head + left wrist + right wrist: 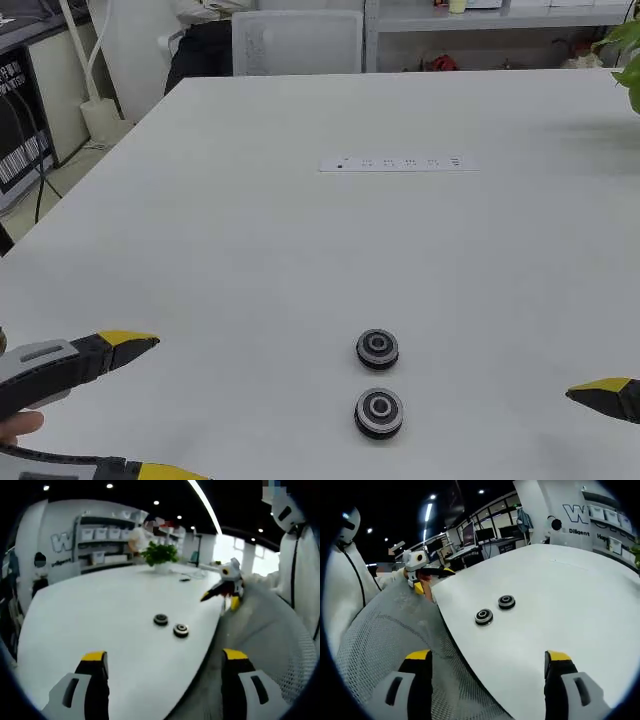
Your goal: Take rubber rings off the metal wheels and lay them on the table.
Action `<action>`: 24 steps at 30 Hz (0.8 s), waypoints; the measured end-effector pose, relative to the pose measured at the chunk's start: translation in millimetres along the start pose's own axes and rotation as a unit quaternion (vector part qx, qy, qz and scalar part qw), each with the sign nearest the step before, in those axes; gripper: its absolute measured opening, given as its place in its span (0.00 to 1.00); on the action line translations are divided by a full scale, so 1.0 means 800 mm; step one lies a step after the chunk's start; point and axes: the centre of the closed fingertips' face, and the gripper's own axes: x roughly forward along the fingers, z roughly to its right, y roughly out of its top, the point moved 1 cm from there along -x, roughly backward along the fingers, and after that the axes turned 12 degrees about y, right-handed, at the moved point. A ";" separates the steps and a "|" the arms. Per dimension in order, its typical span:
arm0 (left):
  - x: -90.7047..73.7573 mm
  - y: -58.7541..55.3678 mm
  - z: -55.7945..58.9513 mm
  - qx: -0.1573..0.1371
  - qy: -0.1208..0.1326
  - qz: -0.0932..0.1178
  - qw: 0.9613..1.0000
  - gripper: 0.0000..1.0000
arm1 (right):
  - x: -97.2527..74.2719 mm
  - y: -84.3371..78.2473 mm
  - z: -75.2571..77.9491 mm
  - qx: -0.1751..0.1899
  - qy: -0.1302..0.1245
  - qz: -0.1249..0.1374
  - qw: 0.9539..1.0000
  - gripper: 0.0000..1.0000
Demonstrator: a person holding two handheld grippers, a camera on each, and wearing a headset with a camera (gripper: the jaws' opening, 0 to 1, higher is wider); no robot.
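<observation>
Main worry: nothing is pinned down. The near wheel [379, 412] and far wheel [377, 349] are laid flat and loose on the table [300, 230], just beside each other and not far from the front edge. If a jaw is brought in crooked, one could be shoved into the other or skated off the edge. The rings [361, 414] look snug too, so a wheel could get flipped if a ring is peeled while the metal isn't held. The left gripper [164, 655] and right gripper [488, 656] are both held with jaws wide apart, nothing gripped. Both wheels are found between the two, well ahead of the tips, touched by neither.
</observation>
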 end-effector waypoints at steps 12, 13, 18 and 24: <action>0.001 0.001 -0.001 -0.003 0.007 0.000 1.000 0.94 | -0.008 -0.003 0.003 0.000 -0.003 0.000 1.000 0.89; 0.002 0.001 -0.001 -0.003 0.007 0.001 1.000 0.94 | -0.009 -0.003 0.004 0.000 -0.004 0.001 1.000 0.89; 0.003 0.000 0.001 -0.001 0.007 -0.001 1.000 0.94 | -0.010 -0.003 0.006 -0.002 -0.002 0.001 1.000 0.88; 0.000 0.000 0.000 -0.002 0.012 -0.003 1.000 0.94 | -0.010 -0.004 0.006 -0.002 0.000 0.003 1.000 0.88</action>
